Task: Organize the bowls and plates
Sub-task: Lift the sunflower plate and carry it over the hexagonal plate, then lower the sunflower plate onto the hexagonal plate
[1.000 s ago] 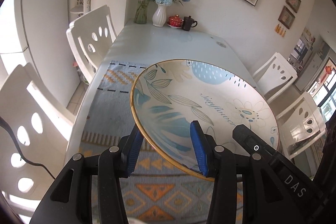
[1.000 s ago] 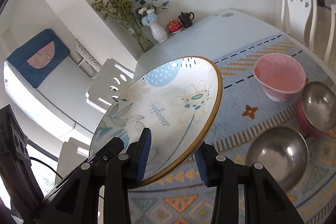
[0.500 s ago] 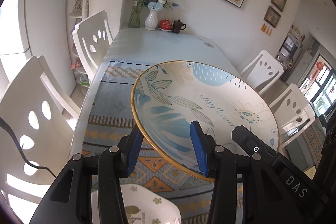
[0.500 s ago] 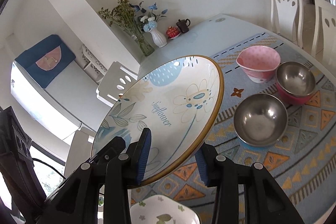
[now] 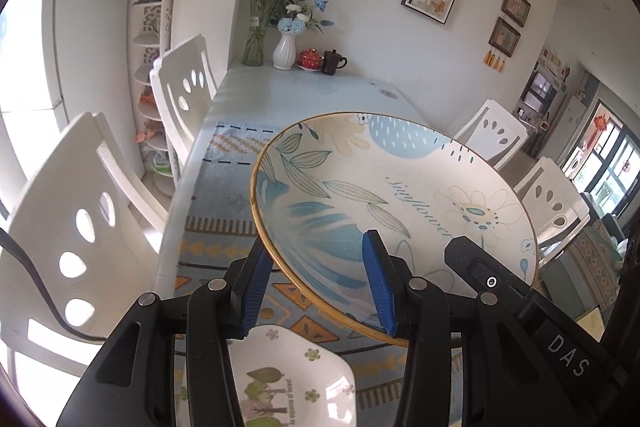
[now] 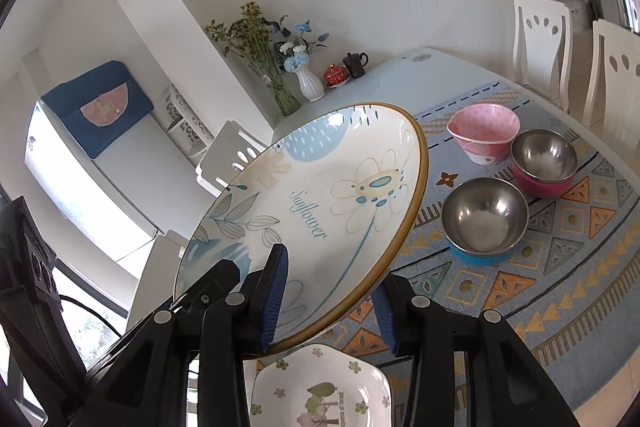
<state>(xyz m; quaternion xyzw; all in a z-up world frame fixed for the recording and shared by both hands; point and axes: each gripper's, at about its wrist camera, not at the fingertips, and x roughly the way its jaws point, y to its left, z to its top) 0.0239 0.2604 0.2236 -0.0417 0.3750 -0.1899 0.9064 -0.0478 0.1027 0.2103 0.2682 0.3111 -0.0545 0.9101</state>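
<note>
A large round plate point(image 5: 384, 195) with blue leaves, a flower and the word "Sunflower" hangs above the table, held from two sides. My left gripper point(image 5: 316, 291) is shut on its left rim, one blue pad above and one below. My right gripper point(image 6: 330, 301) is shut on the plate point(image 6: 320, 199) at its right rim in the same way. Below the plate lies a small square white plate point(image 5: 292, 383) with a tree print, also seen low in the right wrist view as the small plate point(image 6: 324, 391).
A pink bowl point(image 6: 482, 131), a steel bowl with a pink base point(image 6: 544, 159) and a steel bowl with a blue base point(image 6: 484, 217) stand on the patterned cloth point(image 6: 560, 259). Vases point(image 5: 285, 51) and cups point(image 5: 332, 62) sit at the far end. White chairs point(image 5: 68, 227) surround the table.
Both grippers carried the big plate back toward the near end and slightly up. The square tree-print plate has come into view beneath it, and the bowls now sit farther away.
</note>
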